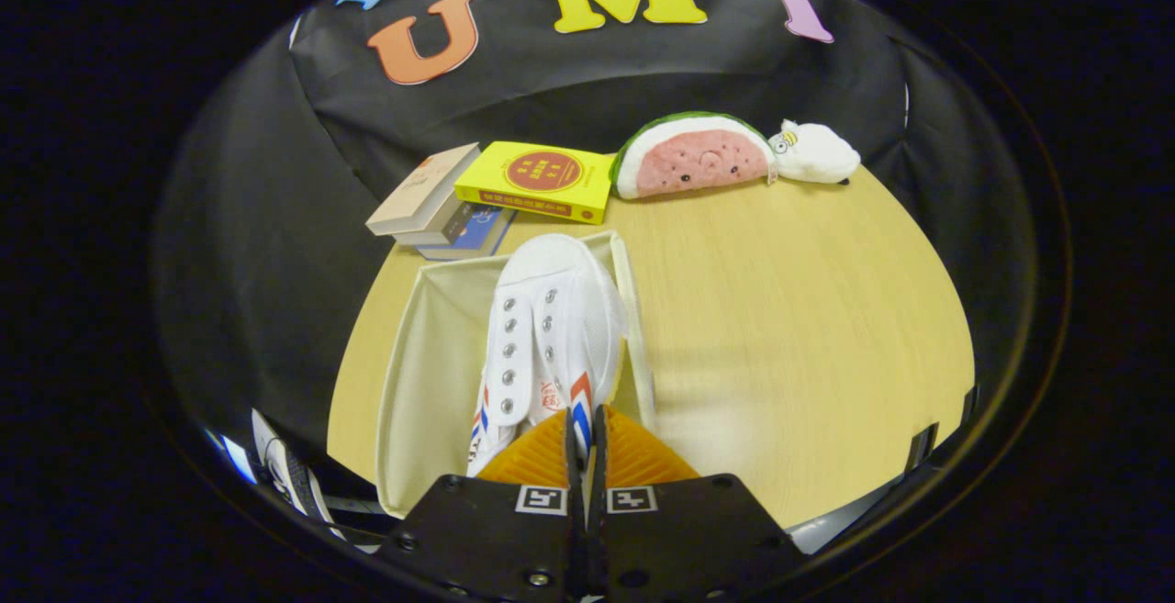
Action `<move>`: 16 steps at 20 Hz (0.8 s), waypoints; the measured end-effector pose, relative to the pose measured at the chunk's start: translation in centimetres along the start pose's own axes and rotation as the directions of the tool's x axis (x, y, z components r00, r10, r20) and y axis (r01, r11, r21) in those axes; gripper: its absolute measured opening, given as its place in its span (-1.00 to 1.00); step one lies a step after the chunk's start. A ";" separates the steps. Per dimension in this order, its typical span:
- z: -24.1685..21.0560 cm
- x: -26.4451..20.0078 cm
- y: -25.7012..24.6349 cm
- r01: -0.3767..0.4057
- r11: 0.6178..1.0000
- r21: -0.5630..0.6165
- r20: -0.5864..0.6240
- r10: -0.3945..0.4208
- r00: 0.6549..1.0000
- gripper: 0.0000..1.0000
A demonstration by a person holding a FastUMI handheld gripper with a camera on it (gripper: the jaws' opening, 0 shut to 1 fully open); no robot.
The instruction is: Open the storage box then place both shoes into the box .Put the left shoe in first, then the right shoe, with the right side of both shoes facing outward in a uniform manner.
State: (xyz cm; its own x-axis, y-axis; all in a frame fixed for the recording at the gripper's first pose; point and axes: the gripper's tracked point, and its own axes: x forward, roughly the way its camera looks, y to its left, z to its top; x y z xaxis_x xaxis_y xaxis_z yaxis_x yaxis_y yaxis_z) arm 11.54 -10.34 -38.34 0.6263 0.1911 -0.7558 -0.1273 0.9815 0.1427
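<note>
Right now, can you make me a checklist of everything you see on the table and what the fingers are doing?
Surface: pale wooden table, bare on the side right of the box.
Job's things: open cream storage box just ahead of the fingers; white shoe inside it along its right wall, toe pointing away. Part of another shoe shows left of the box, past the table's edge.
Clutter: stack of books, yellow book, watermelon plush, white plush toy, all beyond the box.
Grippers: gripper fingers pinched on the white shoe's heel edge.
Cables: nothing seen.
Surroundings: black cloth wall.
</note>
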 end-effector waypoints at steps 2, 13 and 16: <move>-0.3 0.0 0.0 -0.002 1.000 -0.007 -0.001 0.002 1.000 -0.98; 0.7 -0.8 0.9 -0.077 0.996 0.039 0.040 0.075 0.996 -0.23; 2.2 -2.5 0.8 -0.058 0.998 0.000 0.120 0.058 0.991 0.57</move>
State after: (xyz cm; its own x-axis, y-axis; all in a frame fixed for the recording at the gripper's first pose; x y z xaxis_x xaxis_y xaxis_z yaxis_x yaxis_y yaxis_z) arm 11.52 -10.04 -34.93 0.7054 0.2470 -0.6644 -0.1637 0.9687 0.1864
